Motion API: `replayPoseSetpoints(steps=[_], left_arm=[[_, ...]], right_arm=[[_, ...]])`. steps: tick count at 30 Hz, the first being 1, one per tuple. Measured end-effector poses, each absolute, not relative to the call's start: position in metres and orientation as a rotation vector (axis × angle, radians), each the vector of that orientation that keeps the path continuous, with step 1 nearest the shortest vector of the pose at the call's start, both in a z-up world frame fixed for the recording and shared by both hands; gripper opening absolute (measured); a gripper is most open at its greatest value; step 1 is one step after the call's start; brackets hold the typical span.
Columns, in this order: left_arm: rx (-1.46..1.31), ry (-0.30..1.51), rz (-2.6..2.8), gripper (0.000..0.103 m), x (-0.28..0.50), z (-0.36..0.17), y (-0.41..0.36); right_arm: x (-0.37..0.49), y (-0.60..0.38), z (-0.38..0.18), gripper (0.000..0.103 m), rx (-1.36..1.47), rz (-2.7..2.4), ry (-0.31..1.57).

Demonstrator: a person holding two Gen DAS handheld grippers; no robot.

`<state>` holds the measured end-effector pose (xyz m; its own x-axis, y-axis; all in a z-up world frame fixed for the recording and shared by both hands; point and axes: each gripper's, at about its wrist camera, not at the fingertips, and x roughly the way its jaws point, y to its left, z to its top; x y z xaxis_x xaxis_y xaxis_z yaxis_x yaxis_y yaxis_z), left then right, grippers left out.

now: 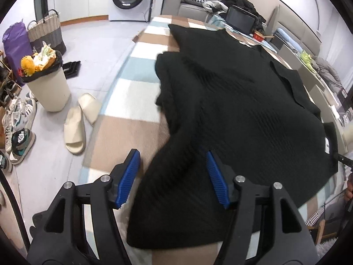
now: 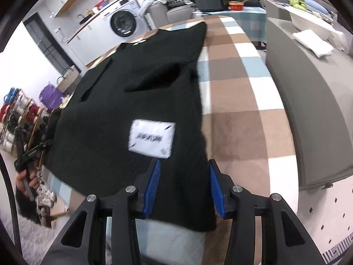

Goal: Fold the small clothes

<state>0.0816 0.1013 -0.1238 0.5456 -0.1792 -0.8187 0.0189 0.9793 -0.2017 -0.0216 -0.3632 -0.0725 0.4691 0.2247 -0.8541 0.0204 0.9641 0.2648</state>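
Both jaw pairs stand apart, gripping nothing: the left gripper [image 1: 173, 178] straddles a sleeve-like fold of the black knit garment [image 1: 242, 101] without its pads pressing, and the right gripper [image 2: 184, 187] likewise straddles the hem edge below the white label [image 2: 152, 139]. Seen by the left wrist camera, the garment lies spread on the checked blanket [image 1: 134, 92], running from 6 o'clock towards 12. Risk, as judged: the 9 o'clock edge is rumpled, so further folding could lock in creases or skew the fold.
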Motion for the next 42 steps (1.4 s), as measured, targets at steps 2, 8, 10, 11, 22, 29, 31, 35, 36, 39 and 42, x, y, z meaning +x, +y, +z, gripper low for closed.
replayPoseSetpoints(steps=[2,8,10,11,22,29,31,35,36,39,42], left_arm=[[-0.187,0.988,-0.139,0.059,0.074,-0.123,0.097],[-0.183,0.974,-0.193,0.044,0.056,-0.113,0.084],[-0.199,0.972,-0.192,0.038,0.052,-0.111,0.085],[-0.209,0.970,-0.190,0.038,0.050,-0.110,0.087],[-0.185,0.908,-0.137,0.002,0.056,-0.099,0.090],[-0.260,0.757,-0.170,0.002,0.059,-0.048,0.107],[-0.260,0.711,-0.174,0.002,0.072,-0.032,0.108],[-0.255,0.648,-0.177,0.002,0.105,-0.011,0.108],[-0.251,0.637,-0.173,0.002,0.117,-0.007,0.107],[-0.257,0.623,-0.162,0.002,0.153,0.000,0.107],[-0.271,0.645,-0.147,0.002,0.195,-0.005,0.108]], right_arm=[[-0.032,-0.356,-0.063,0.045,0.245,0.174,1.055],[-0.031,-0.345,-0.062,0.045,0.244,0.240,1.025],[-0.026,-0.345,-0.070,0.041,0.260,0.236,1.048],[-0.024,-0.346,-0.073,0.041,0.265,0.237,1.051],[-0.019,-0.339,-0.070,0.005,0.207,0.204,0.990],[-0.020,-0.351,-0.013,0.004,0.283,0.192,0.766],[-0.010,-0.350,0.000,0.004,0.290,0.171,0.715],[0.025,-0.351,0.018,0.004,0.319,0.118,0.635],[0.037,-0.352,0.020,0.004,0.325,0.102,0.623],[0.074,-0.358,0.023,0.004,0.365,0.056,0.593],[0.111,-0.366,0.015,0.004,0.419,-0.007,0.587]])
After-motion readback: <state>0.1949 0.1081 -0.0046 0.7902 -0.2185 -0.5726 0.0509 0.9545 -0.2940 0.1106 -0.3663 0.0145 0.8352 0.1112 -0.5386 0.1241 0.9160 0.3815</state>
